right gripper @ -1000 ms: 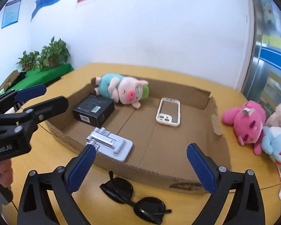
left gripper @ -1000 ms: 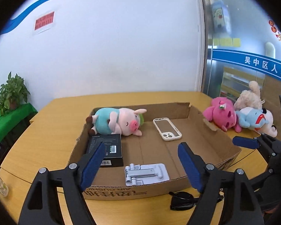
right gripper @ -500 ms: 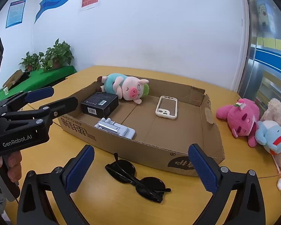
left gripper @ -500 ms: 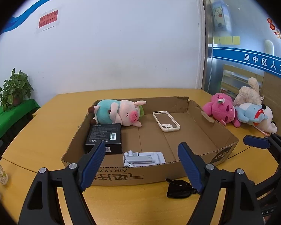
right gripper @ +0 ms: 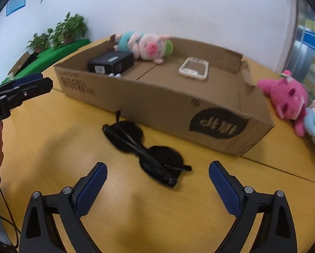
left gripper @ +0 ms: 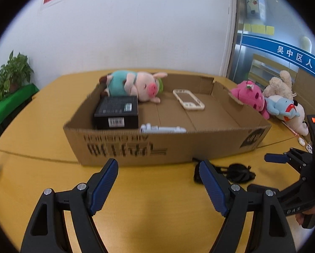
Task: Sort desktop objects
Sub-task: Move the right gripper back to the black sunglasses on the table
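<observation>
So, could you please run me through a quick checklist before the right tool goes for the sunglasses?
1. Sunglasses lie on the table, outside the cardboard box: ok.
2. Right tool empty, jaws closing, nothing between them yet: ok.
3. Glasses ahead of the right tool, between its jaw lines: ok.
4. Left tool open, empty, clear of the glasses: ok.
5. Bare floor space in the box beside the phone case: ok.
6. Glasses folded flat: cannot tell.

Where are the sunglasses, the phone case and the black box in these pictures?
sunglasses (right gripper: 145,147): right wrist view, on the bridge between the two dark lenses.
phone case (right gripper: 193,70): right wrist view, on its pale rim near the bottom.
black box (left gripper: 117,108): left wrist view, on its top face.
</observation>
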Demonstrator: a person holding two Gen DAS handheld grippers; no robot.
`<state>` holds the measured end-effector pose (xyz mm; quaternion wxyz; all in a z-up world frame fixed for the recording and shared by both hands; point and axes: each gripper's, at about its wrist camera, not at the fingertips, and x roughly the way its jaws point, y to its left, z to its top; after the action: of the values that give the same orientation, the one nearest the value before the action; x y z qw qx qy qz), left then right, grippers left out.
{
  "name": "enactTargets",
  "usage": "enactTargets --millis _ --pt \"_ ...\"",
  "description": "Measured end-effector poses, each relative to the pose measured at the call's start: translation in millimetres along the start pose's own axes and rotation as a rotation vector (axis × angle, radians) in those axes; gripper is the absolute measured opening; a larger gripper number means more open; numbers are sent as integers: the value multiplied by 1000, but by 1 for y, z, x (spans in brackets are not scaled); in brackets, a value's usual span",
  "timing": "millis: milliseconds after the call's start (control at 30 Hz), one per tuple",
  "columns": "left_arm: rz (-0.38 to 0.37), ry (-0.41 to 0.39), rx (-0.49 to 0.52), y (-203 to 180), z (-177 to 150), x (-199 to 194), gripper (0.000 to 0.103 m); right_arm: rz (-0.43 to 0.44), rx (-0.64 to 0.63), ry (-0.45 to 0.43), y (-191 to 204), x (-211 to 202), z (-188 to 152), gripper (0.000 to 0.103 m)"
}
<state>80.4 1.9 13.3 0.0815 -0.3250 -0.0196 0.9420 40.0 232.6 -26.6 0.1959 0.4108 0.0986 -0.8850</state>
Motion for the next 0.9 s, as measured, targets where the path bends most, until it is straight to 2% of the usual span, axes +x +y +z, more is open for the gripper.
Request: enactTargets --millis 67,200,300,400,500,633,733,833,900 --pt "-5 27 -27 3 -6 4 80 26 -16 3 2 5 1 86" --pt "-29 56 -52 4 -13 7 80 83 -45 32 7 21 6 58" --pt "-59 73 -53 3 -14 9 80 115 -52 63 14 29 2 43" --pt "-109 99 -59 2 -13 15 80 143 -12 101 21 32 -6 33" --pt "-194 144 -103 1 -12 26 80 188 75 102 25 26 -16 31" --pt "-325 221 -129 -12 -14 45 78 196 117 92 34 16 -25 26" --pt "-429 285 -133 -25 -16 58 78 185 169 79 36 15 -29 18" --pt "-469 319 -123 -37 -17 71 70 199 197 65 37 16 -31 17" --pt "-486 346 -125 -43 -16 81 61 210 206 63 38 15 -32 16"
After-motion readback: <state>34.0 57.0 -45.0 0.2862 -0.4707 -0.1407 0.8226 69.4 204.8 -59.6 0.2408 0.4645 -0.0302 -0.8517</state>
